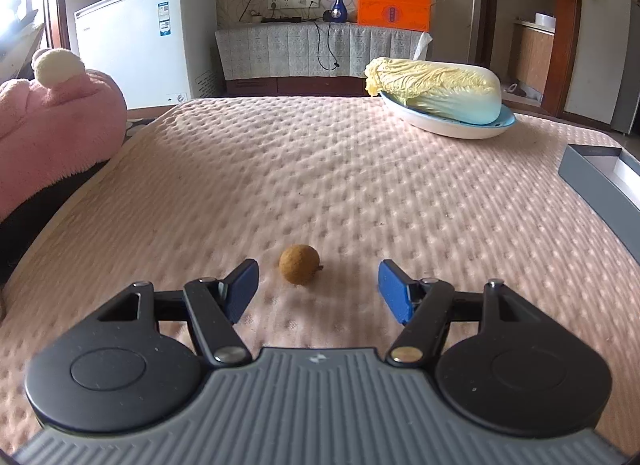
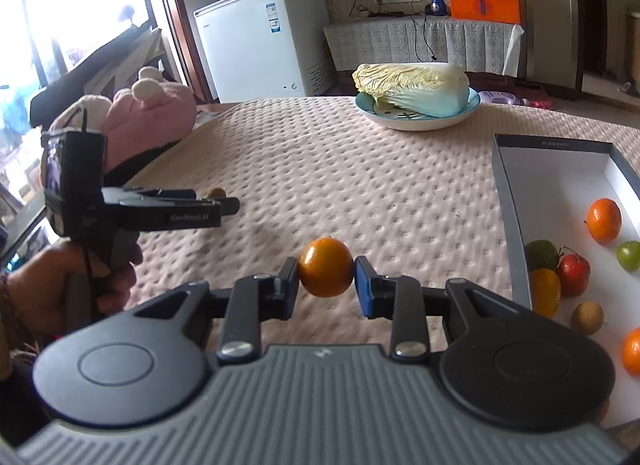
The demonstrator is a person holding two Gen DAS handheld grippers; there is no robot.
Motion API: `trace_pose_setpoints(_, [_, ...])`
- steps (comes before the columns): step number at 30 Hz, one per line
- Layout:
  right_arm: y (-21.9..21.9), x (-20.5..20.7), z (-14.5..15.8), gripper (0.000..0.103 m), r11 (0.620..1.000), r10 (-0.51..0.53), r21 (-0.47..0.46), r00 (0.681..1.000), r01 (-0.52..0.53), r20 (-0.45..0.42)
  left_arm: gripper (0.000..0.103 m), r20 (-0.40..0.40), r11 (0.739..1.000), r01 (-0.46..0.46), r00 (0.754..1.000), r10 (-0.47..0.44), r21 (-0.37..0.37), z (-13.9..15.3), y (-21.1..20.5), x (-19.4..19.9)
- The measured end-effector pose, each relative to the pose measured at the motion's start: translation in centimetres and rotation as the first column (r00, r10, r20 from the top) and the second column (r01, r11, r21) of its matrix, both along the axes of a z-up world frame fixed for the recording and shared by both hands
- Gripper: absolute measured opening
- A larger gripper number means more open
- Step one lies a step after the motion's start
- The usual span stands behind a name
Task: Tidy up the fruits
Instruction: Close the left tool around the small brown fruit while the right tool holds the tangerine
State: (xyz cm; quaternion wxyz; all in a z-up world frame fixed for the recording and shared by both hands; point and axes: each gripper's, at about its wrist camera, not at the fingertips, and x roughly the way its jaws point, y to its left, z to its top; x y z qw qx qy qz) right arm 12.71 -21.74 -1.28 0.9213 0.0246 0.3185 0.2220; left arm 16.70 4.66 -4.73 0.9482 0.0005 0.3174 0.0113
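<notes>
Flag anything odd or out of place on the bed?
One small brown round fruit lies loose on the pink quilted cover, outside the grey shallow box holding the other fruit. A napa cabbage on the blue plate isn't fruit.

The left black two-finger gripper (image 1: pixel 316 285), with blue pads (image 1: pixel 394 297), is spread wide and held low and level. A bare left hand (image 2: pixel 72 285) grips its handle at the near left. The right black two-finger gripper (image 2: pixel 326 281) is pinched tight, its pads (image 2: pixel 364 289) pressing what it holds.
</notes>
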Motion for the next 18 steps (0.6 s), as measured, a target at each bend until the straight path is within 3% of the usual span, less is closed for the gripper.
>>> trace_pose_setpoints(5, [0.4, 0.0, 0.0, 0.033, 1.000, 0.014, 0.013, 1.000, -0.014, -0.006, 0.056, -0.009, 1.000, 0.003, 1.000, -0.003, 0.008, -0.2, -0.4, 0.3])
trace_pose_setpoints(18, [1.0, -0.3, -0.3, 0.033, 1.000, 0.028, -0.008, 1.000, -0.028, -0.008, 0.052, -0.026, 0.999, -0.046, 0.999, 0.046, -0.020, -0.6, 0.0, 1.4])
